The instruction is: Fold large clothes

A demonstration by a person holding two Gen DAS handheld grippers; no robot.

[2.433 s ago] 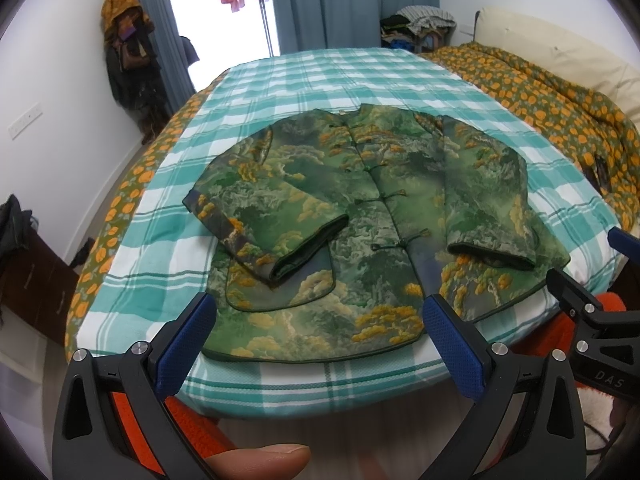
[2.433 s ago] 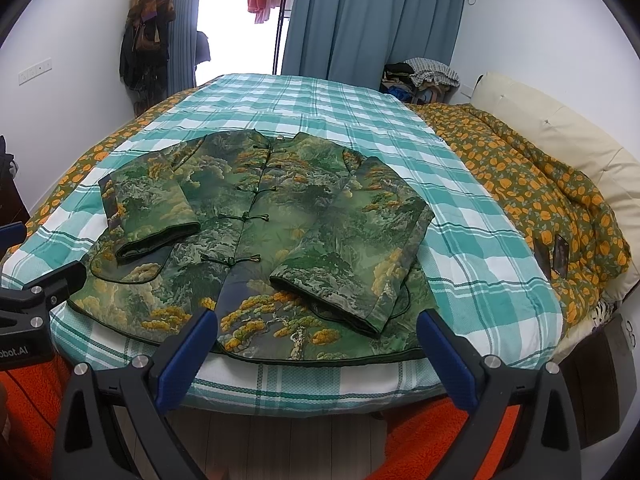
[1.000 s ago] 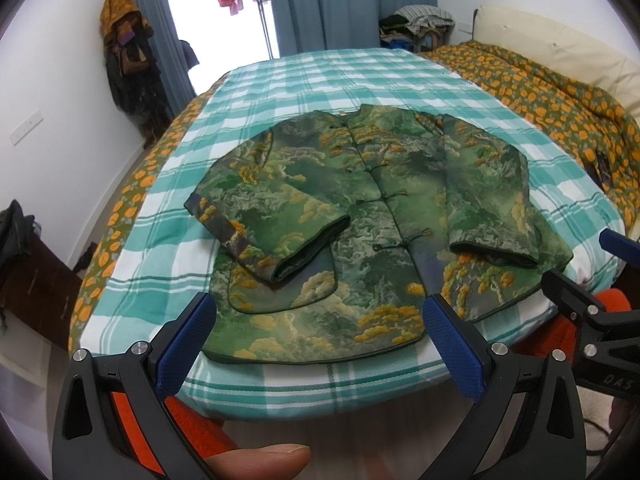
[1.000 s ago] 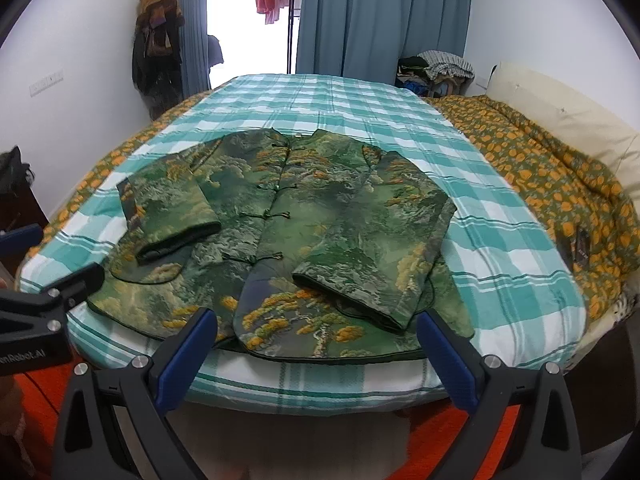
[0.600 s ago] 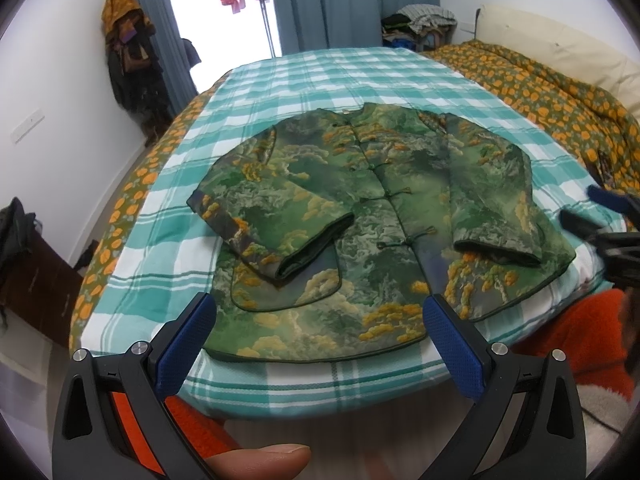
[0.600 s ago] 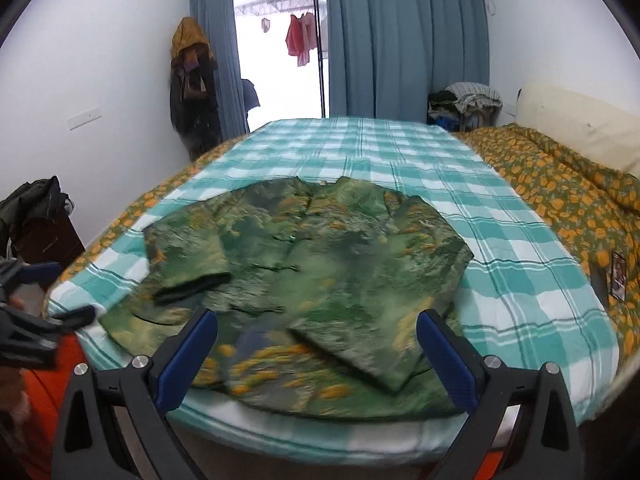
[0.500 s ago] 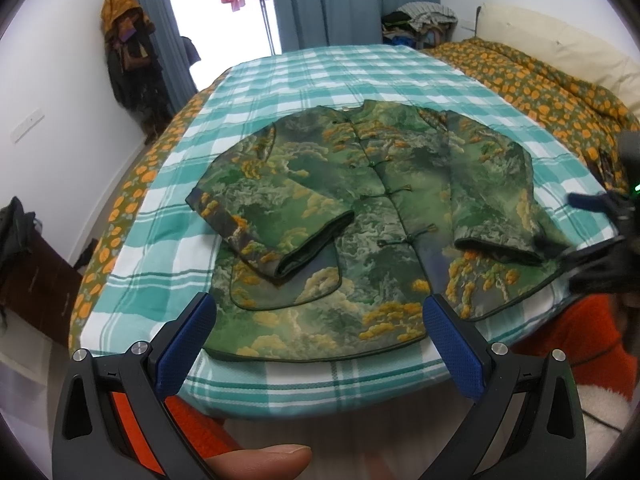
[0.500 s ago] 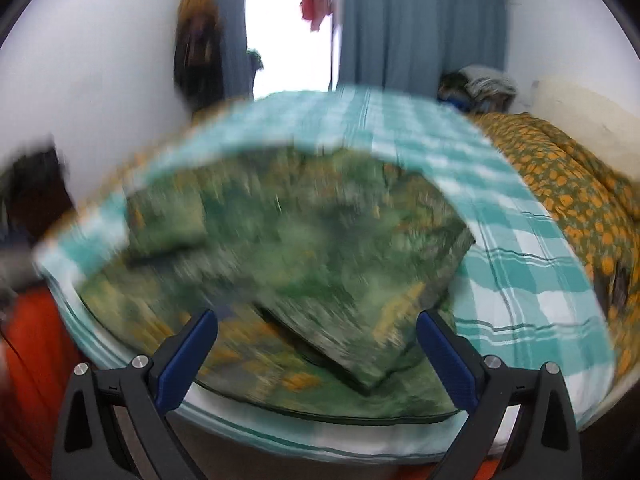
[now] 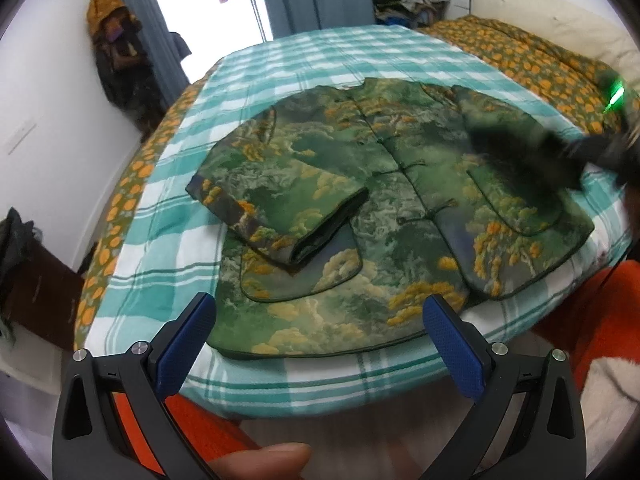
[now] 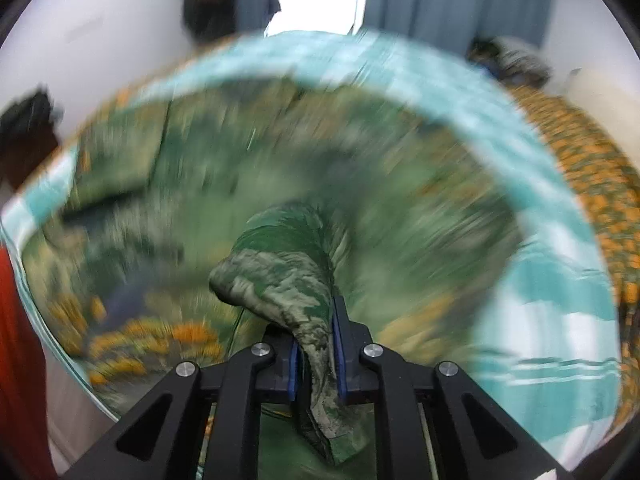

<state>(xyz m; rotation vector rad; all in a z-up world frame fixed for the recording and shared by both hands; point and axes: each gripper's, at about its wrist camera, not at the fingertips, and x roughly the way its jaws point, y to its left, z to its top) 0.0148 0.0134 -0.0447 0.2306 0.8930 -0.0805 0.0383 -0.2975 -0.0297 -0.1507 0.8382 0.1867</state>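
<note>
Green patterned jacket [image 9: 384, 216] lies face up on the checked bed [image 9: 328, 56], one sleeve folded across its front. Right gripper [image 10: 314, 354]: jaws have just closed, now pinching the jacket's other sleeve [image 10: 280, 276], lifted. Left gripper [image 9: 320, 344]: jaws wide apart, empty, at the hem.

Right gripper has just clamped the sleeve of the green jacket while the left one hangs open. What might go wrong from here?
1. The right gripper, whose jaws have just closed, pinches only a narrow bunch of the jacket sleeve; it may slip out.
2. The left gripper is open and holds nothing, so the jacket may drag across the checked sheet.
3. The other sleeve lies folded loosely and may come undone.
</note>
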